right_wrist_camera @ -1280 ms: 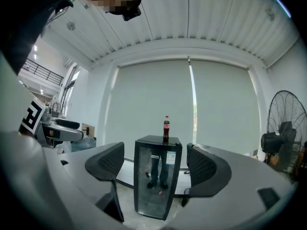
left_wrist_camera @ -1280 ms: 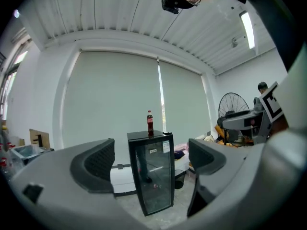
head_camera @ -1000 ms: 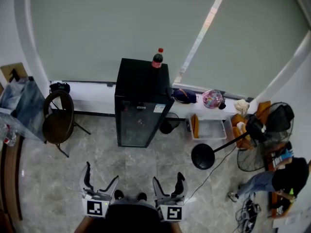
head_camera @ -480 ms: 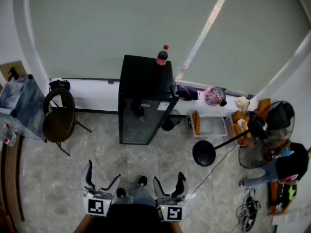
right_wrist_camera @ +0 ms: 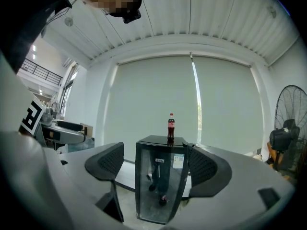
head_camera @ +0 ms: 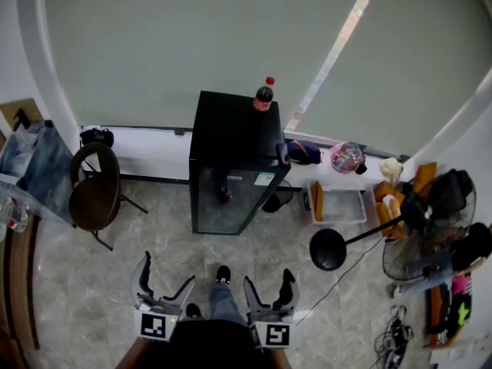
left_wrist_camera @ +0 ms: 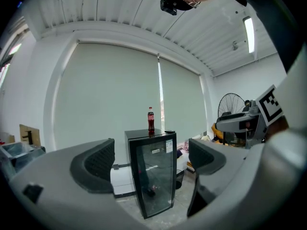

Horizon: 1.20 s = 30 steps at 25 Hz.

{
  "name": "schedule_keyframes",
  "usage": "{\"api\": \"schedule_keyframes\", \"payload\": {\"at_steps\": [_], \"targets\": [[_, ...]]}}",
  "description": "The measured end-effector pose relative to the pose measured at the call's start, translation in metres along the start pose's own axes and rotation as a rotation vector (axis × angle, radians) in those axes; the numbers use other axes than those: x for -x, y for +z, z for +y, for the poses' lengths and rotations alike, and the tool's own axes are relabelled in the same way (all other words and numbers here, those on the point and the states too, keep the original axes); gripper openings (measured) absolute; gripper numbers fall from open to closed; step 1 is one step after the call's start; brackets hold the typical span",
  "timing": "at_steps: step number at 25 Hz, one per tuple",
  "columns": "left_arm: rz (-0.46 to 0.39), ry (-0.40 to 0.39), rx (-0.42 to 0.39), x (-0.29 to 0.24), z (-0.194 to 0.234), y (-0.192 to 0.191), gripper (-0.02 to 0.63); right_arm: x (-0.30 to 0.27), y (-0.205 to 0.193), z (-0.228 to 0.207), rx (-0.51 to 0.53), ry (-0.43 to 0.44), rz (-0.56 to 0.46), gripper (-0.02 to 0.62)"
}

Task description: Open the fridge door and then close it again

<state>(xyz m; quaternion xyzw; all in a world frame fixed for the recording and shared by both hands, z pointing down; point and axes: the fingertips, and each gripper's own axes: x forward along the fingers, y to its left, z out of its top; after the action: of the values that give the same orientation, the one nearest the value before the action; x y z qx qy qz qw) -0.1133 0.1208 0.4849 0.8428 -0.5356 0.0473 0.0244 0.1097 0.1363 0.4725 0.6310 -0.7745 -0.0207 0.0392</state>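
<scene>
Head view: fridge (head_camera: pixel 233 171) well ahead, door shut. Left tool (head_camera: pixel 164 275) and right tool (head_camera: pixel 269 279) gape, empty. Step closer before you reach for door edge.

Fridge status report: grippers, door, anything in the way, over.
Left gripper open, empty. Right gripper open, empty. Fridge door shut, ahead, untouched, bottle on top. Chair left, fan base right, both off the path.
</scene>
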Motion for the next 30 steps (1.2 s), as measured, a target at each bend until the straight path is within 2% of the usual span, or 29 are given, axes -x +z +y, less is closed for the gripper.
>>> {"api": "schedule_keyframes", "payload": {"at_steps": [13, 18, 24, 30], "targets": [[-0.012, 0.038, 0.011, -0.113, 0.017, 0.021, 0.469, -0.110, 0.005, -0.061, -0.041, 0.047, -0.030, 0.405], [0.024, 0.085, -0.015, -0.152, 0.022, 0.021, 0.469, -0.150, 0.003, -0.083, -0.038, 0.086, -0.037, 0.405], [0.052, 0.146, 0.004, -0.189, 0.027, 0.020, 0.469, -0.188, -0.001, -0.109, -0.023, 0.134, -0.030, 0.405], [0.047, 0.209, 0.001, -0.215, 0.034, 0.026, 0.468, -0.221, -0.006, -0.116, -0.025, 0.209, -0.007, 0.405]]}}
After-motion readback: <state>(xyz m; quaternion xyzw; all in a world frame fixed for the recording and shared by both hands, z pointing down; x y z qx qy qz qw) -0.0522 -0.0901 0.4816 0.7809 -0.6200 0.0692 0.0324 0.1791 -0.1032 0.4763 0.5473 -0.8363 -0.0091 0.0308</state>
